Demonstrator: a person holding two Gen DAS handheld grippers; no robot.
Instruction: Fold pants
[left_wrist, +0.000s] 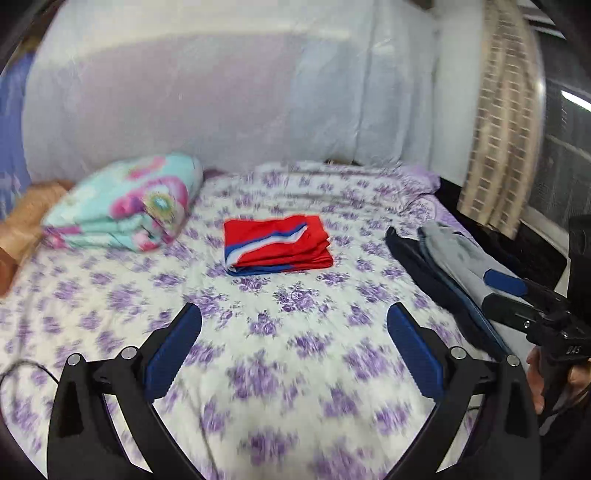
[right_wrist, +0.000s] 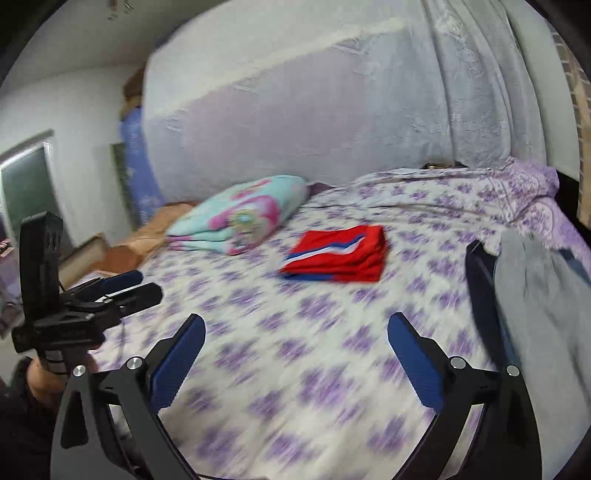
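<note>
Folded red pants with a blue-and-white stripe (left_wrist: 277, 244) lying at centre frame on the purple-flowered bed sheet (left_wrist: 258, 332), both the left gripper (left_wrist: 294, 325) and right gripper (right_wrist: 296, 334) held low in frame, fingers spread wide and empty, with dark and grey garments (right_wrist: 535, 302) heaped at the right edge.

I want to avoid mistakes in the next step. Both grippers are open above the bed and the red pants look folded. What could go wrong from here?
1. The grey and dark clothes hang at the bed's edge; a pull could drag them off.
2. The folded red pants lie loose on the bedsheet; a passing left gripper or right gripper may undo the folds.
3. Both views are blurred, so aiming may be poor.
</note>
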